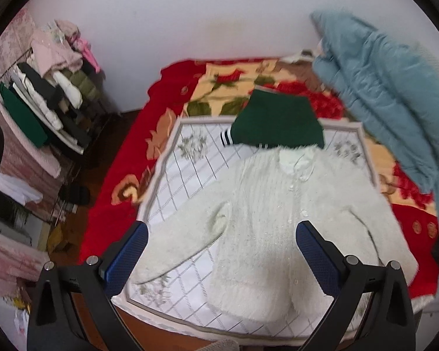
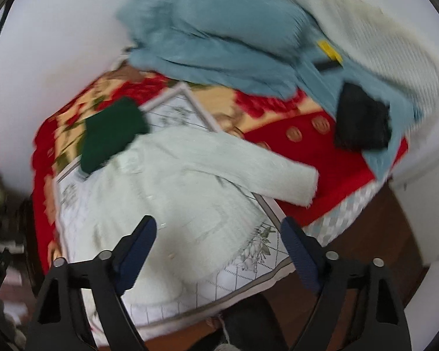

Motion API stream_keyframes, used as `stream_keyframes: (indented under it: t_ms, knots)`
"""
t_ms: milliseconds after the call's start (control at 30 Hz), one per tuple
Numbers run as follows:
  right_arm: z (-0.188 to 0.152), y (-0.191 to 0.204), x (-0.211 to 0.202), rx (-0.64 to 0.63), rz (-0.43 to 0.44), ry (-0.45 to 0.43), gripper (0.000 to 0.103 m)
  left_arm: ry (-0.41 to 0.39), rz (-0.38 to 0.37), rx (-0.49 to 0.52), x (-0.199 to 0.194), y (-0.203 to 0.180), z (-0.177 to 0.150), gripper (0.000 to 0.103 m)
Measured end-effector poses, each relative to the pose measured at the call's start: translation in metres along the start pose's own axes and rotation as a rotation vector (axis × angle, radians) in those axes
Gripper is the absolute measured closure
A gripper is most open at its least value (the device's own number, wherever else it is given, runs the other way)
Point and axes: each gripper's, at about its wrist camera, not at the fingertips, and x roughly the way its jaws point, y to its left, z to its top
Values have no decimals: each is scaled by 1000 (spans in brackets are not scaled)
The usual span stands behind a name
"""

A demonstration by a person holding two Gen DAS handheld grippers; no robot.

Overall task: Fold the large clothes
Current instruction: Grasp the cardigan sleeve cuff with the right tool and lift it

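A fluffy white cardigan [image 1: 266,222] lies flat, front up and sleeves spread, on a white checked mat [image 1: 190,169] on the bed. It also shows in the right wrist view [image 2: 184,187], blurred. My left gripper [image 1: 221,229] is open and empty above the cardigan's lower left part. My right gripper [image 2: 219,228] is open and empty above the cardigan's hem near the mat's front edge. A folded dark green garment [image 1: 275,122] lies at the cardigan's collar; it also shows in the right wrist view [image 2: 111,134].
A red floral blanket [image 1: 117,193] covers the bed. A pale blue quilted coat [image 1: 389,93] is heaped at the back right. A black item [image 2: 363,122] lies on the blue fabric. A rack of clothes [image 1: 49,93] stands at the left wall.
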Motion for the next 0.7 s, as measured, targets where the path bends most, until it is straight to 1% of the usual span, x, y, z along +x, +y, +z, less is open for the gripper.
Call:
stream_keyframes:
  t_ms: [67, 133, 167, 200, 267, 300, 367, 433, 500, 567, 600, 667, 700]
  knots:
    - [7, -28, 60, 78, 11, 64, 16, 36, 28, 1, 29, -19, -5, 0]
    - [11, -59, 115, 165, 49, 126, 16, 85, 42, 0, 63, -38, -12, 0]
    - [10, -78, 147, 228, 64, 166, 16, 105, 48, -1, 78, -46, -16, 0]
    - [9, -96, 177, 290, 81, 200, 16, 135, 58, -1, 98, -58, -23, 0]
    - [1, -124, 224, 386, 94, 252, 16, 191, 70, 0, 131, -76, -36, 0]
    - [-6, -144, 257, 455, 98, 280, 16, 215, 77, -1, 144, -85, -42, 0]
    - [-18, -166, 300, 545, 97, 296, 16, 269, 69, -6, 175, -107, -58, 0]
    - [-27, -182, 336, 608, 100, 282, 16, 307, 57, 16, 202, -134, -69, 0]
    - [-37, -200, 372, 684, 96, 237, 16, 335, 46, 61, 226, -161, -78, 0]
    - [-45, -209, 392, 760, 109, 203, 16, 343, 34, 92, 242, -182, -84, 0]
    - [-49, -215, 400, 804, 113, 173, 16, 347, 28, 108, 247, -190, -84, 0]
    - [-54, -224, 410, 884, 130, 89, 25, 336, 15, 149, 255, -211, -82, 0]
    - [-54, -226, 412, 898, 133, 56, 36, 324, 9, 165, 257, -220, -81, 0]
